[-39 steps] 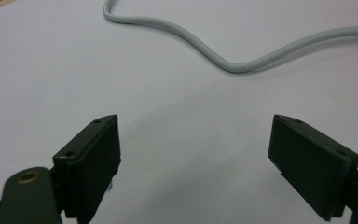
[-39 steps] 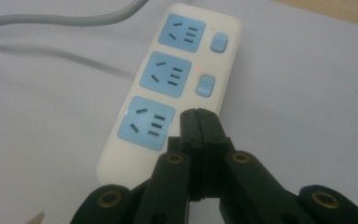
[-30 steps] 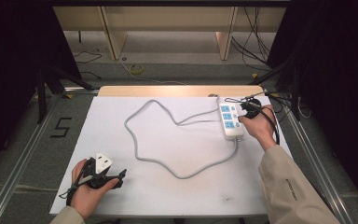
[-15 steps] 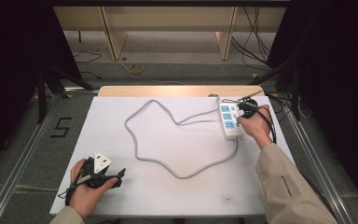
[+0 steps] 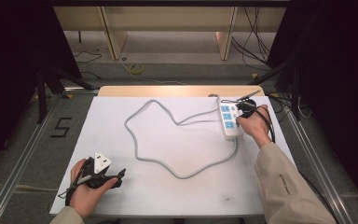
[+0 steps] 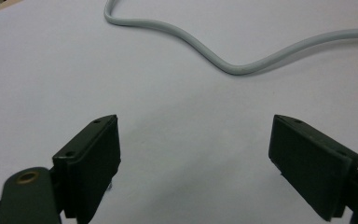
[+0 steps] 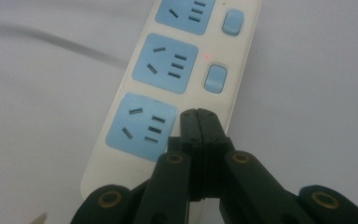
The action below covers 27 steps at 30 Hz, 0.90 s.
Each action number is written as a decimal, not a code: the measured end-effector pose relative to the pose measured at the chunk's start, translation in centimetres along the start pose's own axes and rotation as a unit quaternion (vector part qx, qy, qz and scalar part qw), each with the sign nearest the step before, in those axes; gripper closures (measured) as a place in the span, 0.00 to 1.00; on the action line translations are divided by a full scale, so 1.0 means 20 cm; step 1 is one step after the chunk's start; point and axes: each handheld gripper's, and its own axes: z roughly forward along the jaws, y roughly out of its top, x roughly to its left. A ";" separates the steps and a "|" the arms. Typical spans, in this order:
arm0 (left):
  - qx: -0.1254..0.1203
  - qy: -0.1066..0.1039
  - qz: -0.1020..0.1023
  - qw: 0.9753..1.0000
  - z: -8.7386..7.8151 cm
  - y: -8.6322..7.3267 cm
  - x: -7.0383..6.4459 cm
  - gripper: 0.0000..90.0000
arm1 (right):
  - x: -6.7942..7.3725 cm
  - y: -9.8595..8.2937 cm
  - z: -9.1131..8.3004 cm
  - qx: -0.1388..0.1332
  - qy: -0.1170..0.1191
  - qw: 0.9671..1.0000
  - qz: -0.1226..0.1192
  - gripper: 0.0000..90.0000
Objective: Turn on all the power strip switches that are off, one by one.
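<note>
A white power strip (image 5: 230, 122) with three blue sockets lies at the right of the white table (image 5: 177, 196). Its grey cable (image 5: 168, 140) loops across the middle. My right gripper (image 5: 242, 108) is shut over the strip's far end. In the right gripper view its closed tips (image 7: 198, 116) rest on the power strip (image 7: 121, 154) right beside the nearest blue socket (image 7: 142, 126). Two blue switches (image 7: 215, 78) show farther along. My left gripper (image 5: 117, 178) sits at the front left, open and holding nothing. The left gripper (image 6: 196, 140) has bare table between its jaws, with the cable (image 6: 233, 67) beyond.
A wooden board (image 5: 177, 90) borders the table's far edge. Beyond it stand shelf legs, with loose cables on the floor (image 5: 135, 69). A metal rail (image 5: 23, 158) runs along the left side, and dark cables (image 5: 279, 100) hang off the right corner.
My right gripper has shifted slightly left, onto the power strip. The left gripper has stayed where it was.
</note>
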 end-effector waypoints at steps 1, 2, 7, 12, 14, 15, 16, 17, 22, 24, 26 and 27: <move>0.000 0.000 0.000 1.000 0.00 0.00 0.00 0.18 | 0.00 0.00 0.01 0.002 -0.001 1.000 0.000 1.00; 0.000 0.001 0.000 1.000 0.00 0.00 0.00 0.18 | 0.00 0.00 0.01 0.002 -0.001 1.000 0.000 1.00; -0.001 0.002 -0.001 1.000 0.00 0.00 0.00 0.18 | 0.00 0.00 0.01 0.001 -0.001 1.000 -0.004 1.00; -0.003 0.002 0.000 1.000 0.00 0.00 0.00 0.18 | 0.00 0.00 0.02 0.000 0.001 1.000 0.003 1.00; -0.003 0.003 -0.002 1.000 0.00 0.00 0.00 0.18 | 0.00 0.00 0.02 0.000 0.001 1.000 0.005 1.00; -0.002 0.003 -0.002 1.000 0.00 0.00 0.00 0.18 | 0.00 0.00 0.02 0.001 0.001 1.000 0.005 1.00; -0.002 0.003 -0.002 1.000 0.00 0.00 0.00 0.18 | 0.00 0.00 0.02 0.001 0.003 1.000 0.010 1.00; -0.002 0.003 -0.002 1.000 0.00 0.00 0.01 0.18 | -0.01 0.00 0.03 -0.001 0.003 1.000 0.012 1.00; -0.002 0.003 -0.002 1.000 0.00 0.00 0.01 0.18 | -0.02 -0.01 0.03 -0.001 0.010 1.000 0.022 1.00; -0.002 0.004 -0.001 1.000 0.00 0.00 0.01 0.18 | -0.02 0.00 0.03 0.002 0.013 1.000 0.023 1.00; -0.001 0.004 -0.001 1.000 -0.01 0.00 0.01 0.18 | -0.02 0.00 0.03 0.004 0.013 1.000 0.025 1.00; -0.001 0.005 -0.001 1.000 -0.01 0.00 0.01 0.18 | -0.02 0.00 0.04 0.007 0.013 1.000 0.026 1.00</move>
